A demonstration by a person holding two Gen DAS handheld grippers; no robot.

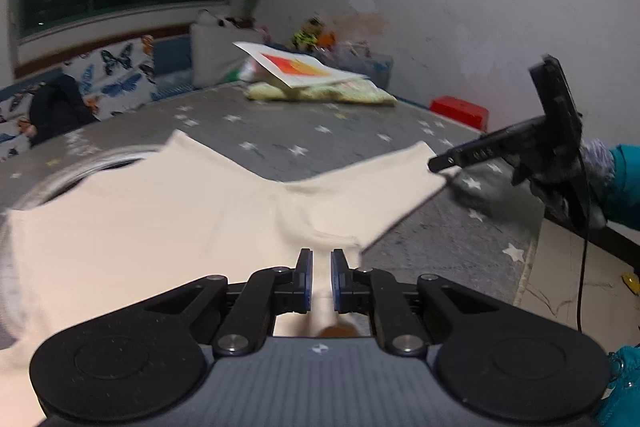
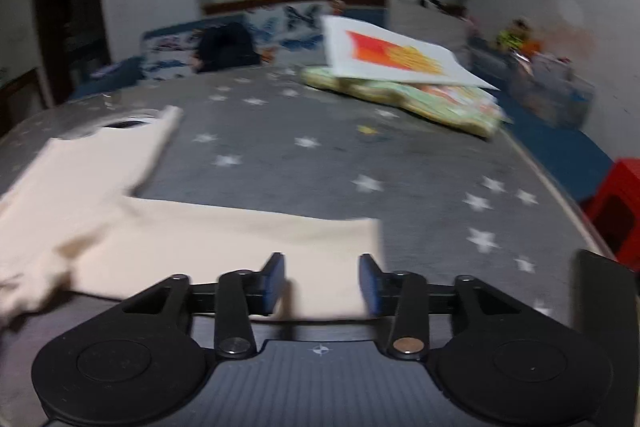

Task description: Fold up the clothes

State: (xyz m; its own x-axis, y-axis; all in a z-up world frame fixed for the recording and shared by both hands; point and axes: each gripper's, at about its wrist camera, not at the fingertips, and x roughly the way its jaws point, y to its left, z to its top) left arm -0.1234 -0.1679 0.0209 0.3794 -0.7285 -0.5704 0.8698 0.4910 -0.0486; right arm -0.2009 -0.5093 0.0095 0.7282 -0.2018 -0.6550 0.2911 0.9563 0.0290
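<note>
Pinching a fold of the cream shirt (image 1: 160, 219) between nearly closed pads, the left gripper (image 1: 321, 279) holds it above the starred bedspread (image 1: 320, 139); the right gripper (image 2: 322, 283) stands released, sleeve end lying loose between its jaws

Cream soft-cloth garment (image 1: 168, 211): matt, smooth knit, few creases. Grey star-printed bed cover (image 2: 320, 163): matt cloth, slightly napped. Left gripper (image 1: 321, 277): matt black plastic arms, blue rubbery pads, ribbed grey plastic body, shiny metal pivot pins. Right gripper (image 2: 322, 283): same matt black plastic, blue pads, ribbed grey housing. White paper sheet with red-orange print (image 2: 396, 57), far edge of bed: smooth, flat, faint sheen. Pale green quilted cloth bundle (image 2: 420, 103) beneath it: soft, puckered. Red plastic stool (image 2: 616, 203) at right edge: glossy.
</note>
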